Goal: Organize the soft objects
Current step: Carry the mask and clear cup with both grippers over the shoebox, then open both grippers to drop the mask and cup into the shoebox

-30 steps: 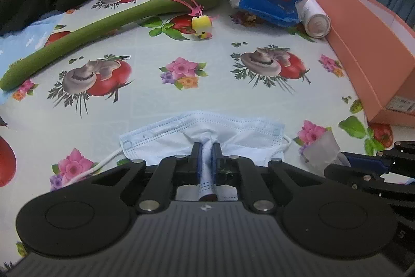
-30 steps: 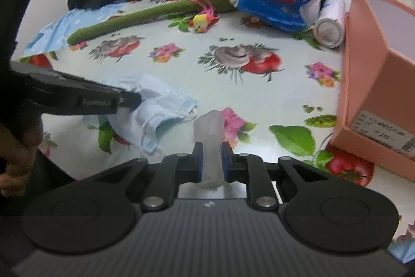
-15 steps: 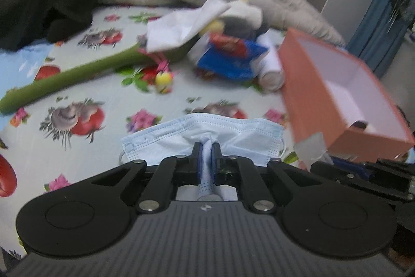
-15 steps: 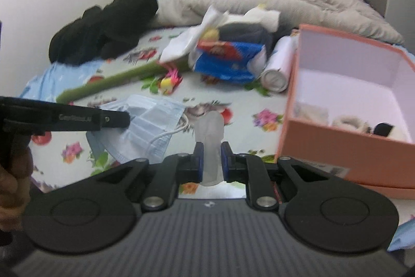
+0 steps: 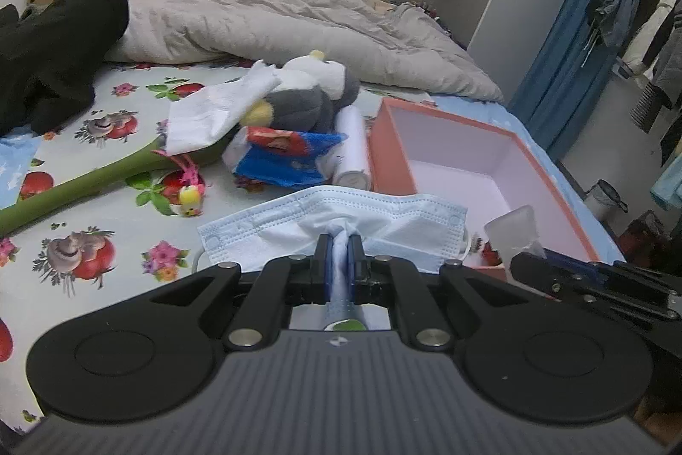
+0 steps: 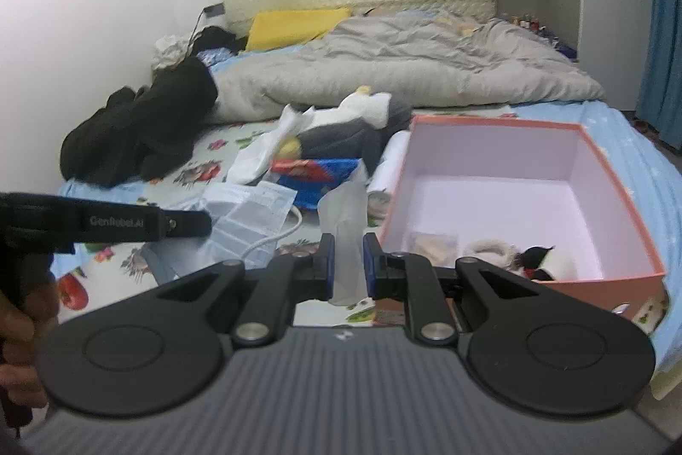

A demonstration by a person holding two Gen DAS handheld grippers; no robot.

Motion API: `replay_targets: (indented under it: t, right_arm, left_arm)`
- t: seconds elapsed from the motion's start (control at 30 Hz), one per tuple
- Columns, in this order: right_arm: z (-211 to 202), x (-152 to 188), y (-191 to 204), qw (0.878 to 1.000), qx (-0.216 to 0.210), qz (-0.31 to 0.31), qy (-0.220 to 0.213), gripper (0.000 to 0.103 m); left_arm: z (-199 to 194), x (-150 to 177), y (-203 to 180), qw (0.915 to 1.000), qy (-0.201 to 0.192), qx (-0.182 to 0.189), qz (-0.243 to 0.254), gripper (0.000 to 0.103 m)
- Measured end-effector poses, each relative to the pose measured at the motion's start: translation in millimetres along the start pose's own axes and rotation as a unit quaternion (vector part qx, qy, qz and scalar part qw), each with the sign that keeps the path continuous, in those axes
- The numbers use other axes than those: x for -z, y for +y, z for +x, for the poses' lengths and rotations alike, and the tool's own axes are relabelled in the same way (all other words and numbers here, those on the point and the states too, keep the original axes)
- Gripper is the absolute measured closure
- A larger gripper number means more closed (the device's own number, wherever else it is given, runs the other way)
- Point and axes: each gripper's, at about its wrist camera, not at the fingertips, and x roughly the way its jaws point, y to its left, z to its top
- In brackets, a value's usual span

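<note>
Both my grippers grip: left gripper (image 5: 339,256) pinches the blue face mask (image 5: 341,218), right gripper (image 6: 345,261) clamps a translucent pouch (image 6: 344,212), near the pink box (image 6: 614,173).

Dim, flat indoor light; fisheye bending at edges; right view slightly blurred.

The face mask (image 5: 341,218) hides the orange box's (image 5: 385,139) near corner; items inside blur together
</note>
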Motion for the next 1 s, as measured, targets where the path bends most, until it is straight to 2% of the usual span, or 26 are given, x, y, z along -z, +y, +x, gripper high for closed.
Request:
replay_targets:
  t: [0.23, 0.4, 0.67, 1.0]
  right_arm:
    - [-18, -3, -31, 1.000, 0.025, 0.016, -0.009, 0.086]
    - [-15, -3, -63, 0.998, 0.046, 0.041, 0.000, 0.086]
    - [4, -13, -111, 0.995, 0.069, 0.067, 0.006, 0.086]
    - [48, -29, -166, 0.991, 0.091, 0.088, 0.029, 0.086]
  left_arm:
    - [-1, -9, -31, 0.9997, 0.000, 0.024, 0.005, 0.095]
    - [12, -15, -64, 0.9985, 0.006, 0.049, 0.023, 0.095]
    - [63, -31, -110, 0.9956, 0.040, 0.072, 0.043, 0.095]
    - [145, -72, -155, 0.9917, 0.069, 0.078, 0.075, 0.094]
